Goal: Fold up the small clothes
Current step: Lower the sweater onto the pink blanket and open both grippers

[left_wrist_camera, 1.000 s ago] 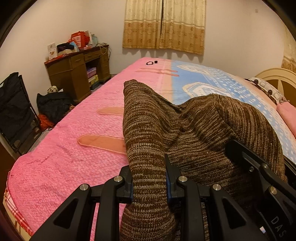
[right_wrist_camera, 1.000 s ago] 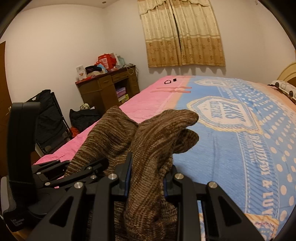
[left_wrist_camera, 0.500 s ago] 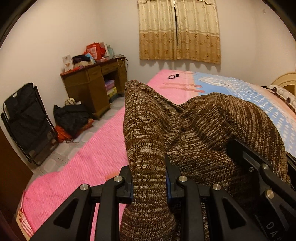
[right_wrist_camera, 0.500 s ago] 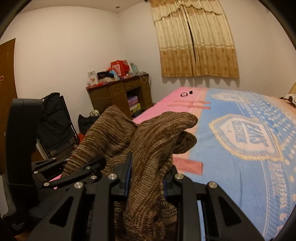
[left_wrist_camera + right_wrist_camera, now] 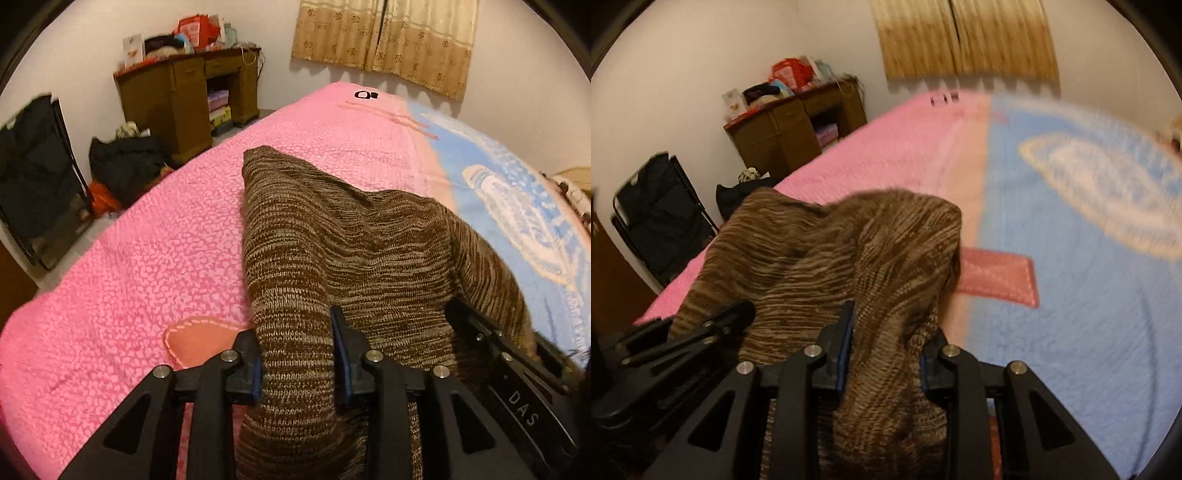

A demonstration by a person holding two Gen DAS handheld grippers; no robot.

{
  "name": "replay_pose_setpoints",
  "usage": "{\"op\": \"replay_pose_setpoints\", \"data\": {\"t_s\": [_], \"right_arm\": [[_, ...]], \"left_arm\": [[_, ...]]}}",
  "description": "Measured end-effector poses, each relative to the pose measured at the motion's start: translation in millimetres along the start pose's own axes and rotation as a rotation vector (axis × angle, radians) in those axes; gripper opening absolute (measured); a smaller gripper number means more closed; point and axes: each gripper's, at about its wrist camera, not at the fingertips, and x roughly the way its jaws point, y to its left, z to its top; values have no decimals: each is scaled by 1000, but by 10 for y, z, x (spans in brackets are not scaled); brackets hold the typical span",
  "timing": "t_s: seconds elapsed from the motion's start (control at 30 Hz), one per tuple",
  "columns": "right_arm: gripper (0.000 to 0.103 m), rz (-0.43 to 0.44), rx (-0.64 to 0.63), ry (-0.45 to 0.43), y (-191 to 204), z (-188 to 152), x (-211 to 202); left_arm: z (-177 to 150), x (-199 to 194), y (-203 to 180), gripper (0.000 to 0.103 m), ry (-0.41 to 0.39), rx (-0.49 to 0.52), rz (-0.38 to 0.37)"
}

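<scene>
A brown marled knit garment hangs bunched between both grippers, low over the pink and blue blanket. My left gripper has a thick fold of it filling the gap between its pads, and its jaws are opening. My right gripper grips another fold of the same garment, and its jaws are opening slightly with the knit still between them. The two grippers sit side by side: the right one's body shows at the left view's right edge. The garment's lower part is hidden under the grippers.
The bed's blue half lies to the right, with a pink patch beside the garment. A brown desk, a black bag and a folding chair stand left of the bed. A small black object lies at the far end.
Both grippers have dropped toward the bed and tipped downward, carrying the garment with them. The left jaws stand a little wider around the fold than before.
</scene>
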Motion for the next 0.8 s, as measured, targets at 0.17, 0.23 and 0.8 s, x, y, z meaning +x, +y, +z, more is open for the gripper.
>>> {"op": "replay_pose_setpoints", "data": {"t_s": [0.17,0.23,0.8], "right_arm": [[50,54,41,27,-170,-12,-107],[58,83,95,23,-305,-85,-254],[17,119,28,105,-74,-685,-667]], "left_arm": [[-100,-217,255,52,33,-70,-84],[-205,-348,322,56,31,-85,-116],[-591,-587,126,23,32,-62,-113]]}}
